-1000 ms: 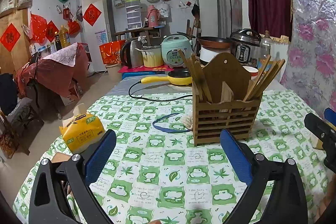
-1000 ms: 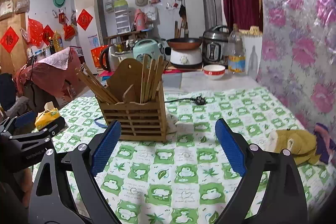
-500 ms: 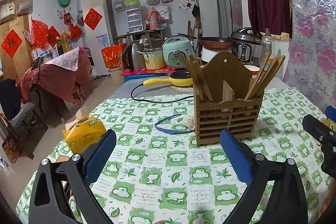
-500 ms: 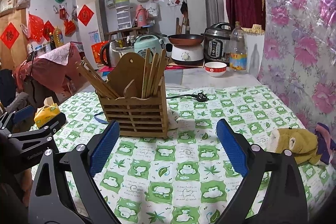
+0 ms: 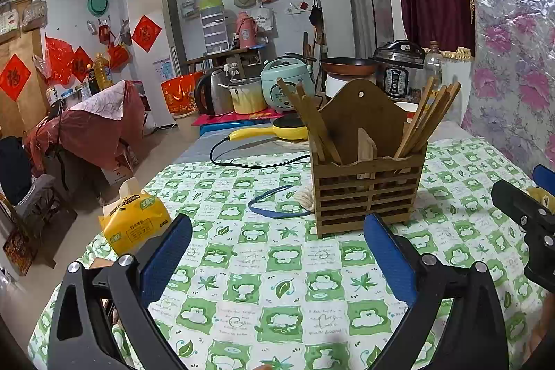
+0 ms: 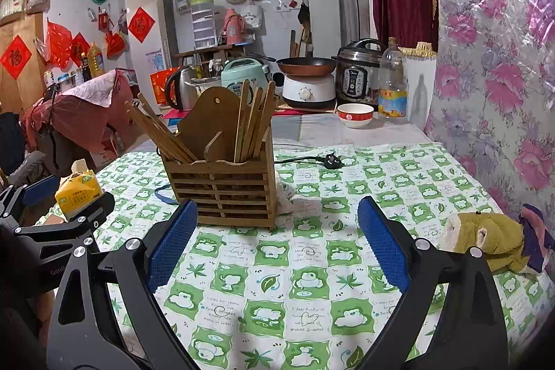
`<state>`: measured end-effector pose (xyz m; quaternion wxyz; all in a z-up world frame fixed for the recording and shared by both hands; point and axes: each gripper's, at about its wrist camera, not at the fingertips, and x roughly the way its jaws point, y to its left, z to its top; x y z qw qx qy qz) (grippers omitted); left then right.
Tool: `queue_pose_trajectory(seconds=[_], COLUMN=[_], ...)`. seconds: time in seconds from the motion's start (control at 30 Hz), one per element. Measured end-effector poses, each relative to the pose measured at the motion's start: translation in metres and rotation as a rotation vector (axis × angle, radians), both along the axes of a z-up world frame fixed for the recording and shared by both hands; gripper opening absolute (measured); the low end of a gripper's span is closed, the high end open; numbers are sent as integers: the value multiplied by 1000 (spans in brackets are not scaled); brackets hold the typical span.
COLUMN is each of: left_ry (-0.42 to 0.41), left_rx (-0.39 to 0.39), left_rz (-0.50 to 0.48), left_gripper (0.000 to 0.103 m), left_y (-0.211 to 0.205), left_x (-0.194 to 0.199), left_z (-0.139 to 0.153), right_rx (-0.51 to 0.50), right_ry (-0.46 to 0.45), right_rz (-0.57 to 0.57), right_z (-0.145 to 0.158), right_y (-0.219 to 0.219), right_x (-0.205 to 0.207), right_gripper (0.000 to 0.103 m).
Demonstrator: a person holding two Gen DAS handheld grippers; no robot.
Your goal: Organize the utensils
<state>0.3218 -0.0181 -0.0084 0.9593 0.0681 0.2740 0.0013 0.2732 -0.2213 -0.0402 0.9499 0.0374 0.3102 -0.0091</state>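
Observation:
A slatted wooden utensil holder stands upright on the green-checked tablecloth. Wooden chopsticks lean in its left compartment and right compartment; a short wooden piece sits in the middle. The holder also shows in the right wrist view with chopsticks. My left gripper is open and empty, in front of the holder. My right gripper is open and empty, in front of the holder and slightly to its right.
A yellow tissue pack lies at the table's left edge. A blue band and a white cloth lie by the holder. A plug and cord, a plush toy, a bowl, and cookers are beyond.
Both grippers have drawn back and risen slightly; the holder sits a little farther away in both views. Both stay open and empty.

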Motion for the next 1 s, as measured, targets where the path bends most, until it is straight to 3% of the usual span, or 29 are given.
queue_pose_trajectory(seconds=[1.0], left_ry=[5], left_rx=[-4], left_rz=[0], left_gripper=[97], left_y=[-1], left_x=[2], left_z=[0], right_rx=[0], right_ry=[-1], right_rz=[1], right_z=[1], right_y=[0], right_x=[0], right_gripper=[92])
